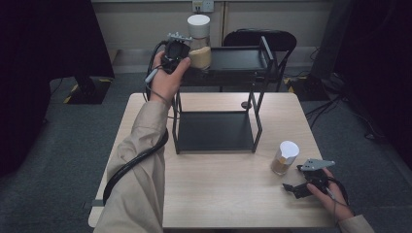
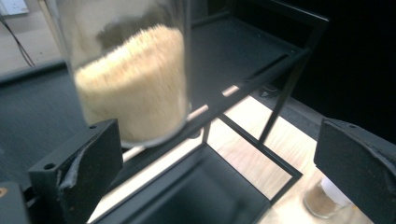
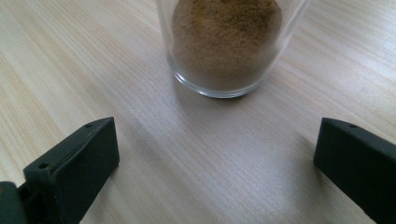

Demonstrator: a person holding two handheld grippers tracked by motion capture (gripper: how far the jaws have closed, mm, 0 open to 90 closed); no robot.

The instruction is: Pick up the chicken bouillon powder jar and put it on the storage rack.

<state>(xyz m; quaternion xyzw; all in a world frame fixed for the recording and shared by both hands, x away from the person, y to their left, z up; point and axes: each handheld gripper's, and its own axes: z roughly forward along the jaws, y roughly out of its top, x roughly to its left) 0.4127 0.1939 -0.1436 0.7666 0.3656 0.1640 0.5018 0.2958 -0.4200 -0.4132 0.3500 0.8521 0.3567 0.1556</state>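
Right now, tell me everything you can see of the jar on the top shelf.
The jar is a clear, glass-looking cylinder with a white lid, about half full of pale yellow grain. It stands upright at the left end of the black rack's top shelf, its base on the shelf near the front edge. The left tongs are open just in front of it, jaws wide apart and not touching the glass.

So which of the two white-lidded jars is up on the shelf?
The jar of pale yellow grains, on the black rack's top shelf. The brown-powder jar stands on the table.
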